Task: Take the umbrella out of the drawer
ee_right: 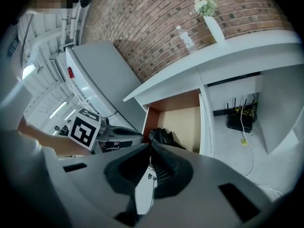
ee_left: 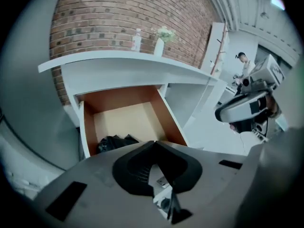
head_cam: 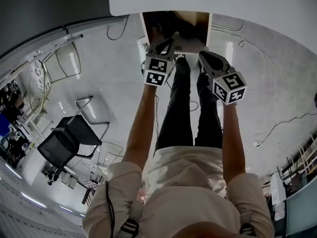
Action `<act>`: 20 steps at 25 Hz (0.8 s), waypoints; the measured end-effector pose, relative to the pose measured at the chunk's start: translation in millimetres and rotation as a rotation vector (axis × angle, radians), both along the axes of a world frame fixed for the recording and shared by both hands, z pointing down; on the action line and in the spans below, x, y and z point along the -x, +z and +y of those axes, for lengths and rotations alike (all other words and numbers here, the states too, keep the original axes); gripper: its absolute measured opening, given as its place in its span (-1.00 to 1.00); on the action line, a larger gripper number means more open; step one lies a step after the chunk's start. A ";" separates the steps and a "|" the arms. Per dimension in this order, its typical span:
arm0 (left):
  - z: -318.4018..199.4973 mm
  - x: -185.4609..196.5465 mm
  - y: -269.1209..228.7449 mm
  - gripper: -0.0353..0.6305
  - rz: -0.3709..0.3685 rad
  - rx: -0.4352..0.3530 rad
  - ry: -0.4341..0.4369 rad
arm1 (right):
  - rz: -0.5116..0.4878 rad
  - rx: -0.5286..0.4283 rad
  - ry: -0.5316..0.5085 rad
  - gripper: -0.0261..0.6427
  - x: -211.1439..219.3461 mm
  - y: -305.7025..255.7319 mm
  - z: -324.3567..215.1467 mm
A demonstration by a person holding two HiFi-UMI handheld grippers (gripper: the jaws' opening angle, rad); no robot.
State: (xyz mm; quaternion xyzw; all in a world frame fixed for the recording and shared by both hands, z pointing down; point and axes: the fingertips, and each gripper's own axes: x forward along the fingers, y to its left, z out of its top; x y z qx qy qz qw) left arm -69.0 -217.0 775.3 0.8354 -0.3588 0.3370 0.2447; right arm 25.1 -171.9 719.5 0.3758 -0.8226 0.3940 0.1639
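Left gripper (ee_left: 154,143) and right gripper (ee_right: 151,144): jaws closed tip to tip, holding nothing. Beyond them, the black umbrella (ee_left: 114,142) lies at the near end of the open drawer (ee_left: 167,115), its lower part hidden behind the jaws and its shape indistinct.

I am in a lab hall, I think.
Brick wall (ee_left: 118,18), vase (ee_left: 159,46) on a shelf (ee_left: 118,61), an office chair (head_cam: 67,140), cables (ee_right: 250,156) on the floor (head_cam: 99,78).

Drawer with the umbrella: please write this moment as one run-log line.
drawer: open | umbrella: inside, at front | left tongs: shut, empty | right tongs: shut, empty
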 end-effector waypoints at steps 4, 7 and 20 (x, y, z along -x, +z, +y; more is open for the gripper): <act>-17.1 -12.7 33.3 -0.86 -0.116 -0.067 0.233 | 0.047 -0.051 0.091 -0.71 -23.1 10.1 -11.4; -27.6 -21.3 57.4 -0.86 -0.226 -0.118 0.449 | 0.024 -0.037 0.186 -0.71 -34.3 12.6 -18.7; -23.4 -18.4 141.1 -0.15 -0.540 -0.224 1.101 | 0.059 -0.040 -0.011 -0.71 -12.8 32.8 9.7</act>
